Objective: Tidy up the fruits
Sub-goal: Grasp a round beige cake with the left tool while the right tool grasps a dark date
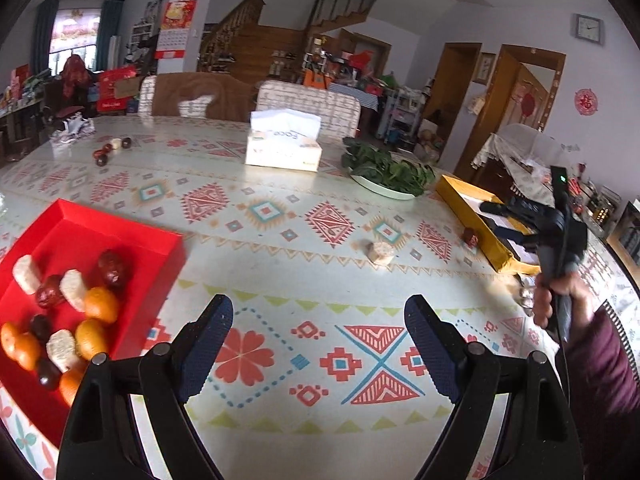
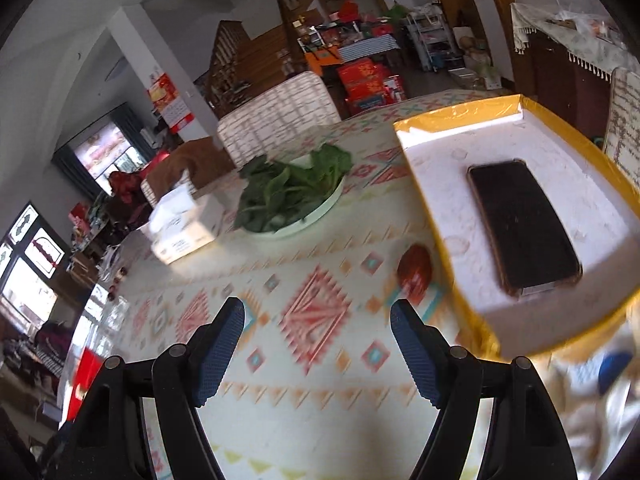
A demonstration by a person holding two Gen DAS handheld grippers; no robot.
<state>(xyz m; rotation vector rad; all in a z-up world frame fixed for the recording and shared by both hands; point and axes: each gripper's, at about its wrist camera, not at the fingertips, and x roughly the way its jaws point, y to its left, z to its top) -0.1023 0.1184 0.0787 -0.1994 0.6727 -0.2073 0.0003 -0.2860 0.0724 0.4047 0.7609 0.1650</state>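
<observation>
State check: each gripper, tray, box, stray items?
left gripper: jaws open, nothing between
right gripper: jaws open, nothing between
red tray: holds oranges, dates, cakes
yellow box: lidless, phone flat inside
red date: loose beside the box
rice cake: loose on table
</observation>
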